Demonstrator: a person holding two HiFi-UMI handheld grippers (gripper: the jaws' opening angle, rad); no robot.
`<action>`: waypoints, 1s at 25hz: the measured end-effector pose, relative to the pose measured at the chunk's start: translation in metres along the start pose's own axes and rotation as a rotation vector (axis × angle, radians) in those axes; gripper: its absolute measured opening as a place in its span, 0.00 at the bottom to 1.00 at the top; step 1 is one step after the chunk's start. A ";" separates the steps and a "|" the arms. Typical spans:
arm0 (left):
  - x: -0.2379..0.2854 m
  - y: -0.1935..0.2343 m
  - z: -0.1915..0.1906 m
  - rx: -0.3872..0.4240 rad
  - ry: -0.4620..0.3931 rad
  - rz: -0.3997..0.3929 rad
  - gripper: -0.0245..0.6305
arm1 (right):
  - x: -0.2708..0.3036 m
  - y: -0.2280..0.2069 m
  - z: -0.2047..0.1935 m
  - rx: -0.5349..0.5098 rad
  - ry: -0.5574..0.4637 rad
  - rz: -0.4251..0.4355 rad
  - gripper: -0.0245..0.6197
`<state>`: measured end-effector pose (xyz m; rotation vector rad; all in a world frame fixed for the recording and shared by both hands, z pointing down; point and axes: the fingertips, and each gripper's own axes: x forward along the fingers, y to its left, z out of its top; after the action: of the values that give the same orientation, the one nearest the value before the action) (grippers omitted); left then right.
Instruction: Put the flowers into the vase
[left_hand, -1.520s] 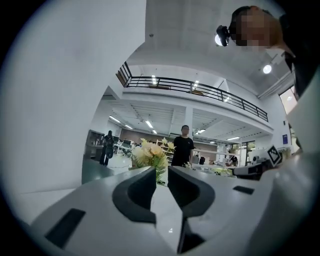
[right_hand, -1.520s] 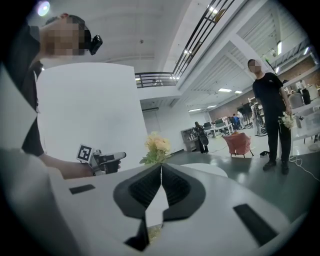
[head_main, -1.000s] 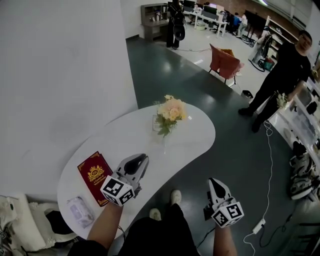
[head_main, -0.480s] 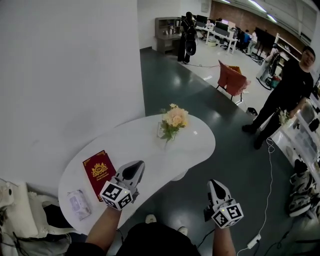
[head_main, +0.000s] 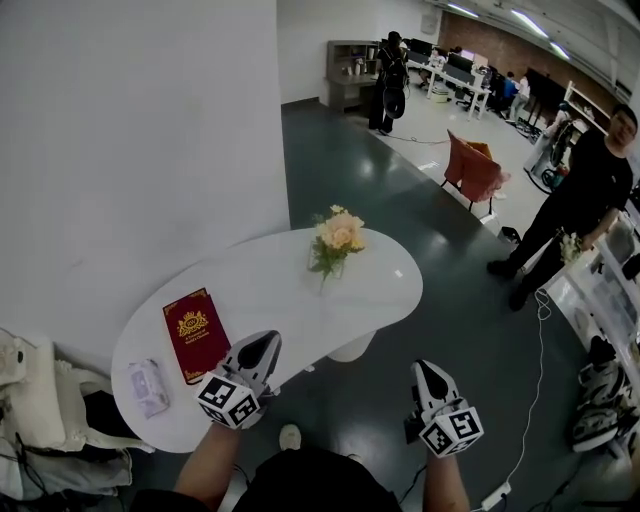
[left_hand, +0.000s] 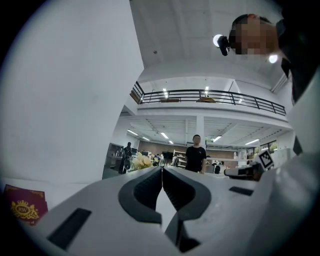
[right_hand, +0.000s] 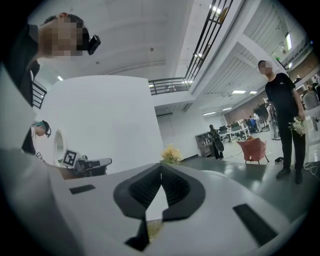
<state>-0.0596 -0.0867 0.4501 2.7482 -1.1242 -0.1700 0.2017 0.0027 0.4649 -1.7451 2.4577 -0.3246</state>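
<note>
A bunch of pale peach flowers (head_main: 336, 233) stands upright in a barely visible clear vase (head_main: 322, 270) on the far side of the white table (head_main: 270, 290). My left gripper (head_main: 266, 343) hovers over the table's near edge, shut with nothing in it, well short of the flowers. My right gripper (head_main: 422, 368) hangs over the dark floor to the right of the table, also shut and empty. The left gripper view shows its tips (left_hand: 162, 169) meeting, with the flowers (left_hand: 141, 161) small beyond them. In the right gripper view the tips (right_hand: 161, 167) touch below the distant flowers (right_hand: 171, 153).
A red booklet (head_main: 192, 332) and a small clear packet (head_main: 147, 386) lie on the table's left end. A white wall (head_main: 130, 150) stands behind the table. A person in black (head_main: 580, 200) stands at right near an orange chair (head_main: 475, 170). Bags (head_main: 40, 410) lie at lower left.
Both grippers and the head camera have drawn back from the table. The left gripper, earlier over the tabletop, is now at its near edge. The flowers have not moved.
</note>
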 end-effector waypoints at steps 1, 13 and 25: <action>-0.001 -0.003 -0.002 0.003 -0.007 -0.001 0.06 | -0.001 -0.003 -0.001 -0.004 0.005 0.000 0.07; -0.015 -0.024 -0.014 0.011 0.012 0.035 0.06 | -0.011 -0.013 -0.006 0.010 0.014 0.020 0.07; -0.010 -0.031 -0.032 0.010 0.046 0.002 0.06 | -0.018 -0.023 -0.018 0.018 0.039 0.000 0.07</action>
<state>-0.0397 -0.0542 0.4755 2.7449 -1.1193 -0.1008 0.2246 0.0143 0.4871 -1.7475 2.4739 -0.3834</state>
